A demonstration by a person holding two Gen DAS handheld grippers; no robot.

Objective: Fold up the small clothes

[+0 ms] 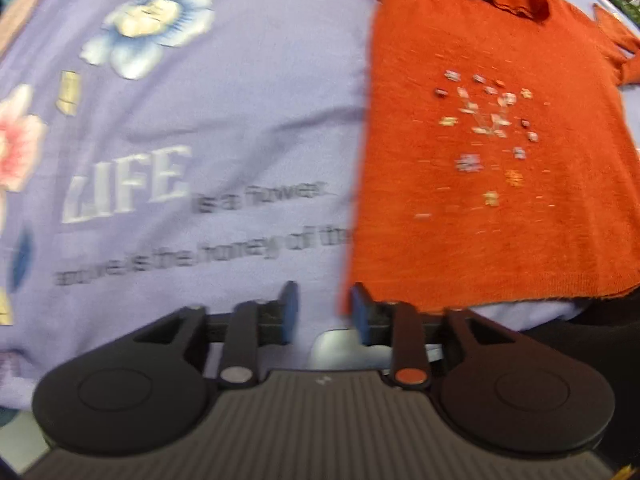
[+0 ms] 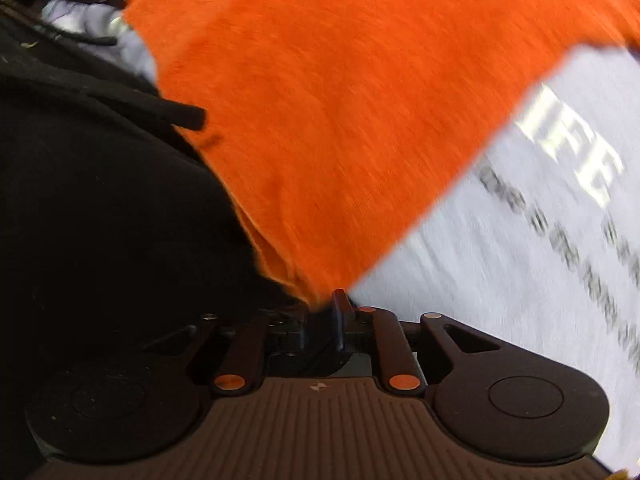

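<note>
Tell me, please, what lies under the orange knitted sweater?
The orange knitted sweater lies on a lilac printed cloth, whose grey lettering runs beneath its left edge. The remaining words, and anything else beneath it, are covered.

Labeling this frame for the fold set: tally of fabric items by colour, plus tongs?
Orange knit sweater with small floral embroidery: 1
Lavender printed cloth with flowers and "LIFE" lettering: 1
Black fabric beside the sweater hem: 1
Tongs: 2, left tongs open, right tongs shut on the sweater's corner
Total: 5
</note>
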